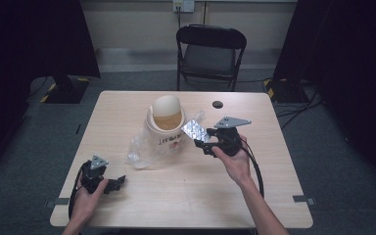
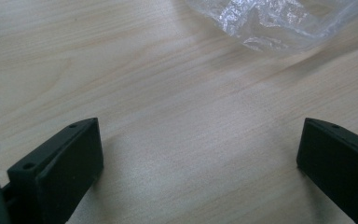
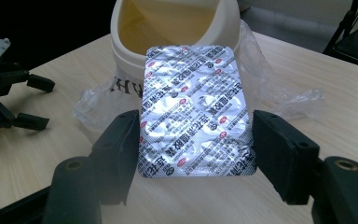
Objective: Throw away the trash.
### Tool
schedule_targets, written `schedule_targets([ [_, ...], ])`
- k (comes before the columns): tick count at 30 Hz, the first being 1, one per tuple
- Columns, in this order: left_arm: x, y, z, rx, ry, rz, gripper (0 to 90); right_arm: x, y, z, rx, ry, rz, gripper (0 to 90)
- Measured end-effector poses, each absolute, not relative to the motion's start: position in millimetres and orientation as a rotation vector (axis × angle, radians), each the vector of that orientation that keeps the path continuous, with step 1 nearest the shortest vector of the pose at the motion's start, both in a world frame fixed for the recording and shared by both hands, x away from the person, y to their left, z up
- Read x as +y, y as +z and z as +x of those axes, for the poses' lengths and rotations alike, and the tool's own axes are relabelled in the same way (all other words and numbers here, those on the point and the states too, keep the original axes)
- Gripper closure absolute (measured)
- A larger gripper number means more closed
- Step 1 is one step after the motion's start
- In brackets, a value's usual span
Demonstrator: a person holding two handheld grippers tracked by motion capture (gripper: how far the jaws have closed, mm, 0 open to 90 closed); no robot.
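A silver foil blister pack (image 3: 193,112) with red and black print stands upright between the jaws of my right gripper (image 3: 196,122), which is shut on its two side edges. In the high view the blister pack (image 1: 195,129) is held by the right gripper (image 1: 201,140) just right of a cream tub (image 1: 166,122) whose domed lid is tilted open. The tub (image 3: 177,28) is directly behind the pack. My left gripper (image 1: 118,183) rests low at the table's front left, open, nothing between its jaws (image 2: 200,140); it also appears far off as the left gripper (image 3: 23,100).
A crumpled clear plastic bag (image 1: 139,152) lies around the tub's base, its edge near the left gripper (image 2: 270,18). A small black disc (image 1: 218,104) sits at the table's back. A folding chair (image 1: 210,49) stands behind the wooden table (image 1: 186,196).
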State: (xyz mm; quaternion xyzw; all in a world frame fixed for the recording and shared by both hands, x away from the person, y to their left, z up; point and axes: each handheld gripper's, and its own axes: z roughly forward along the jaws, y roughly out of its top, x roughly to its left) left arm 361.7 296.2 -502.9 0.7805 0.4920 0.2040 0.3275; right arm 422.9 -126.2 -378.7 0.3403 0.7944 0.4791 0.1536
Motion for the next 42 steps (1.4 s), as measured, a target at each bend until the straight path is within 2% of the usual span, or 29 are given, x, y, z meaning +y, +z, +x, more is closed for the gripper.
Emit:
schedule_targets([
  [13, 296, -503, 362, 1.288, 0.534, 2.044, 0.0, -98, -361, 432, 2.300, 1.392, 0.916, 34.4],
  [30, 296, -503, 362, 1.288, 0.534, 2.044, 0.0, -73, -373, 455, 2.367, 1.343, 0.935, 34.3],
  [42, 296, -503, 362, 1.288, 0.534, 2.043, 0.0, -60, -361, 465, 2.363, 1.329, 0.924, 34.5],
])
